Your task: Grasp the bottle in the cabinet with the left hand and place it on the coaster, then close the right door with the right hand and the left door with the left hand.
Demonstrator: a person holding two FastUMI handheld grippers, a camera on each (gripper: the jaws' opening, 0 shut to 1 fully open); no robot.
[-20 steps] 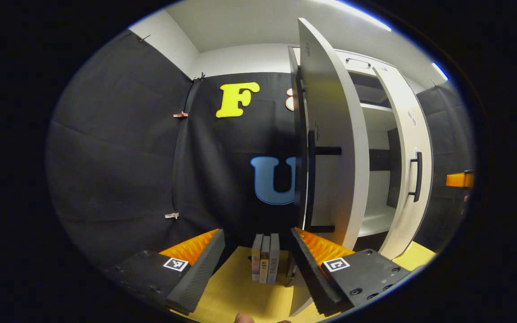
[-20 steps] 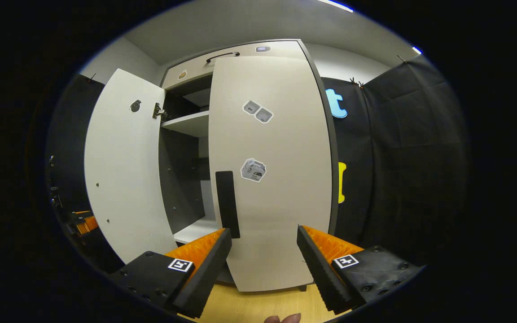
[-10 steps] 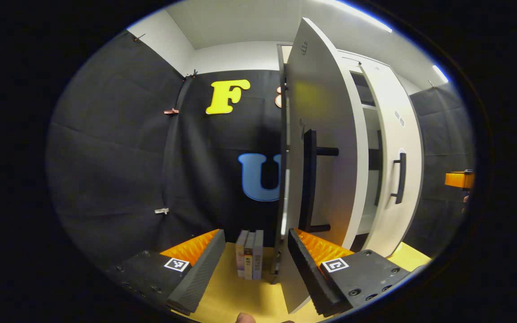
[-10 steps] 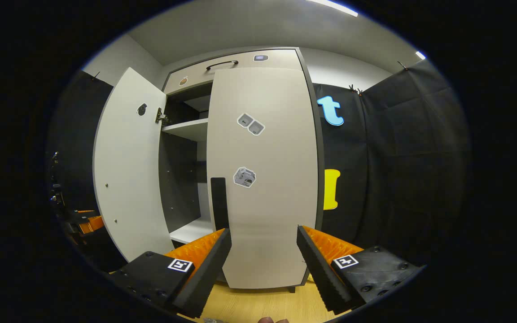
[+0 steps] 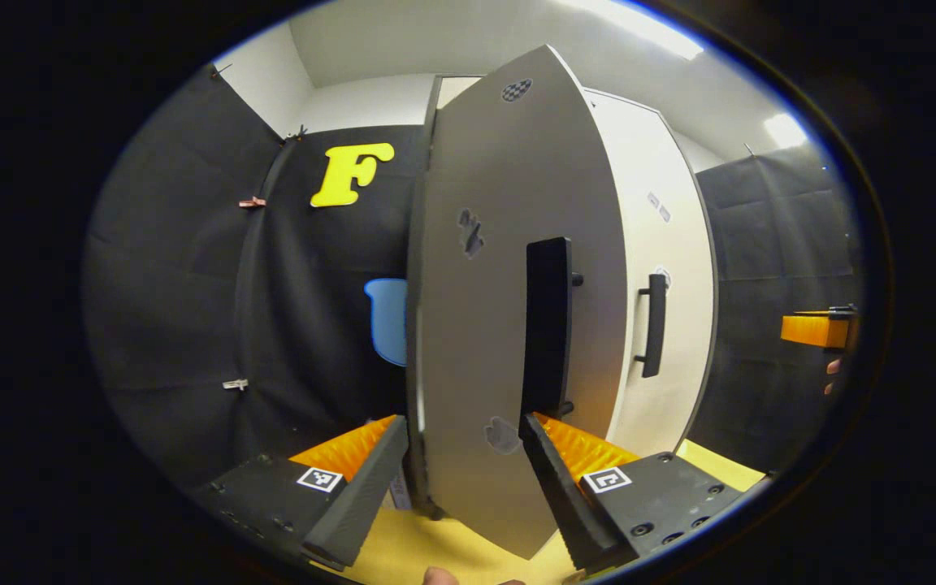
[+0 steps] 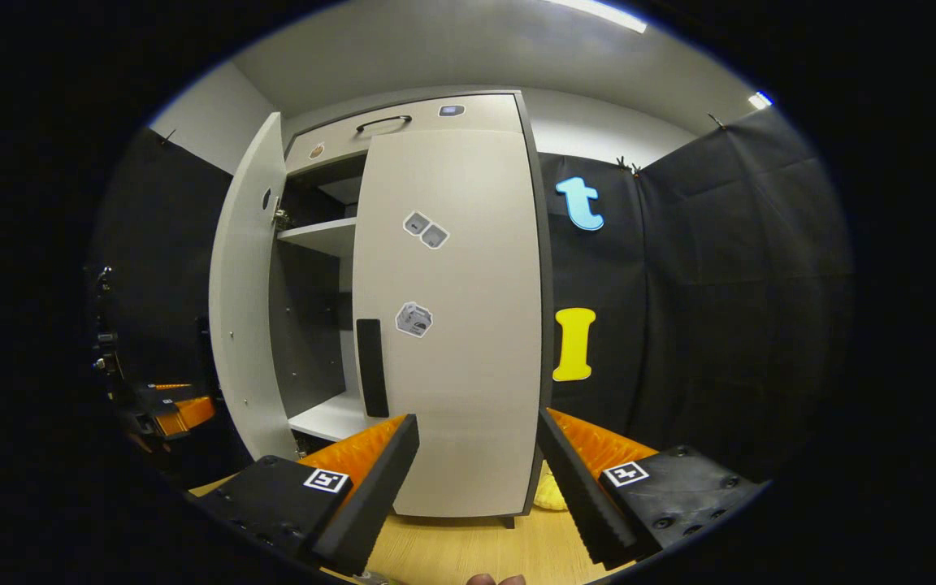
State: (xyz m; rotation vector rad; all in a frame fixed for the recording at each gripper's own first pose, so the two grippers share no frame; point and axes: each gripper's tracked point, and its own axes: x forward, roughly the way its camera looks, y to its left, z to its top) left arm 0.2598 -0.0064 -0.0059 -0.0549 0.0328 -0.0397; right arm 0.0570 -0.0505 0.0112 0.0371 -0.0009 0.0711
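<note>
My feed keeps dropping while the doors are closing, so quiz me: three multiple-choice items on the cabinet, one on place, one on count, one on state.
1. Where is the right door's handle?
A. near its left edge
B. near its right edge
C. along its top

2. How many stickers are on the right door?
A. one
B. three
C. six

3. How is the left door?
A. fully shut
B. partly open
C. taken off

Answers:
1 A: the dark bar sits by the left edge.
2 B: two stickers sit together above a single sticker.
3 B: a shelf shows through the gap.
</note>
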